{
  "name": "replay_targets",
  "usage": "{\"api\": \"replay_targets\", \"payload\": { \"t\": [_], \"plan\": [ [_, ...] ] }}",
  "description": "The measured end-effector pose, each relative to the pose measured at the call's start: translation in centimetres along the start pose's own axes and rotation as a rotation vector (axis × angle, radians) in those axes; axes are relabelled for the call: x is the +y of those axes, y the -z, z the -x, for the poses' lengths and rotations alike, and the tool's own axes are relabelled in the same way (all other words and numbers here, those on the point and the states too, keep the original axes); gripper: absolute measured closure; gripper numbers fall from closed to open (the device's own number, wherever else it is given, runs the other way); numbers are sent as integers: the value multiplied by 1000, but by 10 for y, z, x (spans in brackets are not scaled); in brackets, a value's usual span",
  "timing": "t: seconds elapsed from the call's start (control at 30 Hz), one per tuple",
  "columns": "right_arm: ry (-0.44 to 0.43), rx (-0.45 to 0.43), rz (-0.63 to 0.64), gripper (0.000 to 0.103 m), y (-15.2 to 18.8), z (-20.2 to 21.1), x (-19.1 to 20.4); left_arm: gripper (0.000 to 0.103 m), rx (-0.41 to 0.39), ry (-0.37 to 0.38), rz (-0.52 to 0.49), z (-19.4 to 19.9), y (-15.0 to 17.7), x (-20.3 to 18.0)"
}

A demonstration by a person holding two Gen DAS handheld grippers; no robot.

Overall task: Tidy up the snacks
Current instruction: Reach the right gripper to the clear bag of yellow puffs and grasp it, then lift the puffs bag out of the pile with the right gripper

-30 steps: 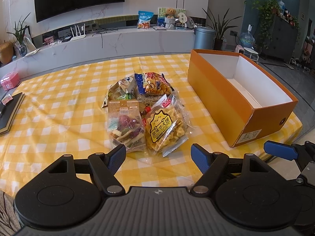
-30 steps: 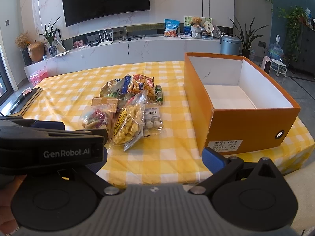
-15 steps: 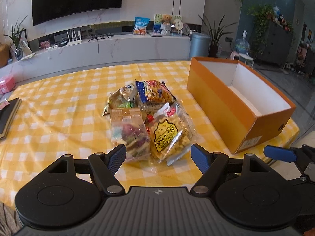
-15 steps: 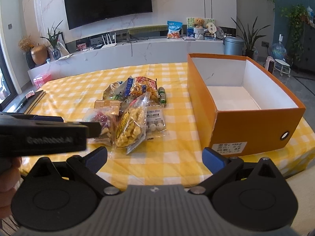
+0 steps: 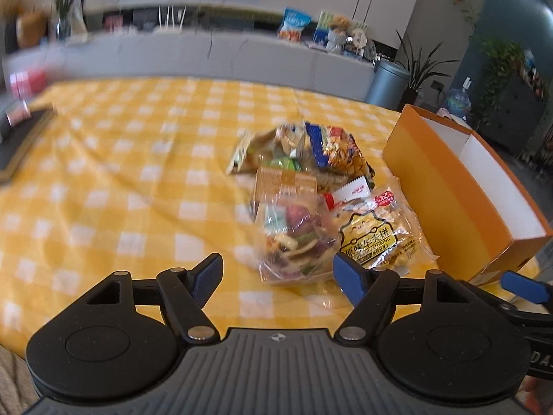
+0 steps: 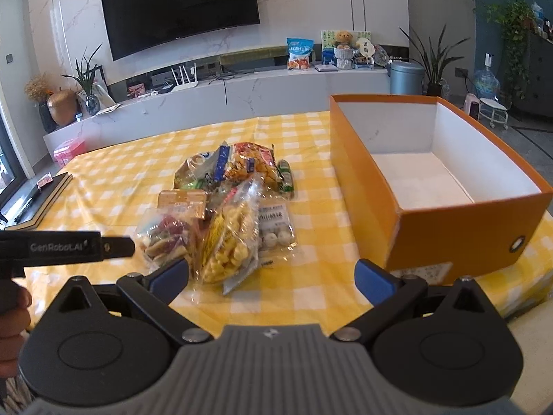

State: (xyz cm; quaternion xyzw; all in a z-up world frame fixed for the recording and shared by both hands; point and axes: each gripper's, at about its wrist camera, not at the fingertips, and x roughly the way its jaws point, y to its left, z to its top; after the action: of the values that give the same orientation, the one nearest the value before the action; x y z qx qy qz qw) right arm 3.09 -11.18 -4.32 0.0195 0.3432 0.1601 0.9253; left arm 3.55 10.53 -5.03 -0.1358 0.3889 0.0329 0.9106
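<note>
1. The left wrist view looks forward and down along its own fingers [image 5: 207, 278] from just above the near edge of the surface [image 5: 103, 180]. It is tilted and blurred by motion.
2. It sits close to the snack pile [image 5: 311, 207], which fills the middle; the orange box [image 5: 449, 190] lies at its right edge.
3. The right wrist view looks the same way from further right, level and sharp, over its own fingers [image 6: 375, 278].
4. Here the pile [image 6: 228, 214] is left of centre and the box [image 6: 449, 235] is near on the right.
5. Both views share the pile, the box, the checked surface and the far television wall; the left gripper [image 6: 114, 247] shows at the left edge here.
</note>
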Motion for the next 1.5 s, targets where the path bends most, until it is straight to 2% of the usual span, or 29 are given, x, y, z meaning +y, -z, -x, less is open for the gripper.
{"api": "replay_targets", "payload": {
  "t": [0.17,0.3,0.37,0.43,0.5,0.57,0.6,0.63,0.73,0.87,1.17,1.27,1.3,1.33,1.43,1.5],
  "plan": [
    [-23,2,41,8,-7,-18,19,17,-22,12,33,7,-2,13],
    [1,55,36,12,-14,-45,27,17,-4,31,79,3,-4,22],
    [-25,102,26,13,-16,-60,26,17,5,24,93,-1,-5,27],
    [-22,144,12,26,-16,-75,24,17,11,25,109,-1,-5,30],
    [-33,155,-30,29,-15,-83,19,17,16,34,121,-2,-5,32],
    [-63,140,-91,36,-15,-87,13,17,23,34,131,-4,-4,34],
    [-82,132,-123,46,-16,-88,10,17,27,33,132,-5,-4,34],
    [-108,122,-152,51,-17,-87,8,17,31,30,134,-6,-4,35],
    [-193,83,-176,51,-20,-83,9,17,37,25,144,-8,-4,36],
    [-301,80,-211,49,-22,-86,10,17,44,27,156,-9,-4,38],
    [-207,93,-206,48,-19,-106,10,17,55,20,166,-9,-4,39],
    [-167,149,-224,49,-16,-115,4,17,59,19,165,-10,-4,38],
    [-152,160,-221,51,-13,-115,5,17,62,16,161,-10,-3,38],
    [-153,135,-214,58,-11,-112,6,17,65,13,157,-10,-4,37],
    [-169,107,-163,65,-13,-101,13,17,62,9,155,-10,-4,37],
    [-167,76,-158,66,-15,-93,13,17,67,3,163,-10,-4,38]
  ]
}}
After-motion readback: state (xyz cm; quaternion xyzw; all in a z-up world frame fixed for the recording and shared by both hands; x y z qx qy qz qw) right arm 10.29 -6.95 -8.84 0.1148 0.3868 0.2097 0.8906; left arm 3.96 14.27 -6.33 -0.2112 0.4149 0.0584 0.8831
